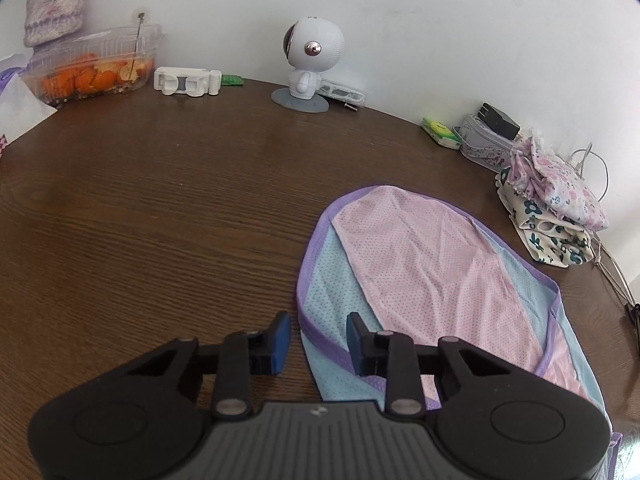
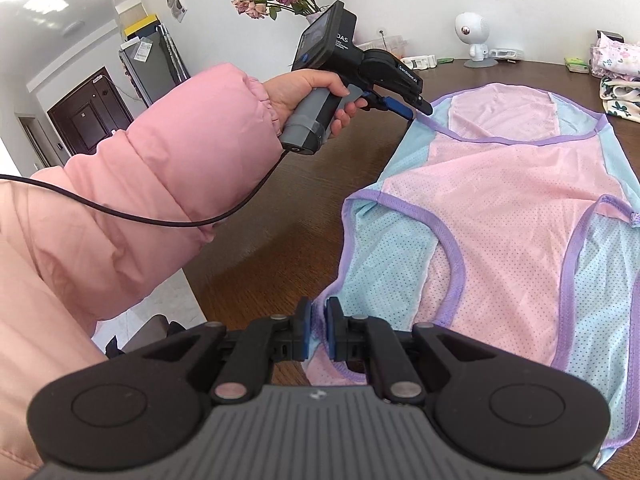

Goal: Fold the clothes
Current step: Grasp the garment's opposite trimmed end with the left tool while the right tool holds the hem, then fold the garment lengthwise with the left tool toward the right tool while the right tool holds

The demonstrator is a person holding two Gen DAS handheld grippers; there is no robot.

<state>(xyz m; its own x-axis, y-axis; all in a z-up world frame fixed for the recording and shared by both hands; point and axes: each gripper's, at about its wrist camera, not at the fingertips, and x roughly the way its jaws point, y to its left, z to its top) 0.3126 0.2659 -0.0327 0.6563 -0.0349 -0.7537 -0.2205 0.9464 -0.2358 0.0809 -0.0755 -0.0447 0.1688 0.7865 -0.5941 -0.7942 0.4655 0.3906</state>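
Your left tool (image 1: pixel 318 338) hovers with its blue pads apart, straddling the purple-bound edge of the garment (image 1: pixel 432 264) at 6 o'clock in the left wrist view; you appear poised to pinch that hem. Your right tool (image 2: pixel 318 330) has its pads drawn together on a fold of the garment's (image 2: pixel 504 208) near corner, at 6 o'clock in the right wrist view, so that corner looks ready to lift. The garment lies spread flat on the dark wood-grain counter (image 1: pixel 160 208): perforated mesh in pink and pale blue panels, trimmed with purple binding, thin and limp, likely to drape and slip. At 3 o'clock in the left view, a stack of floral clothes (image 1: pixel 554 216) sits apart from it, near the wall.
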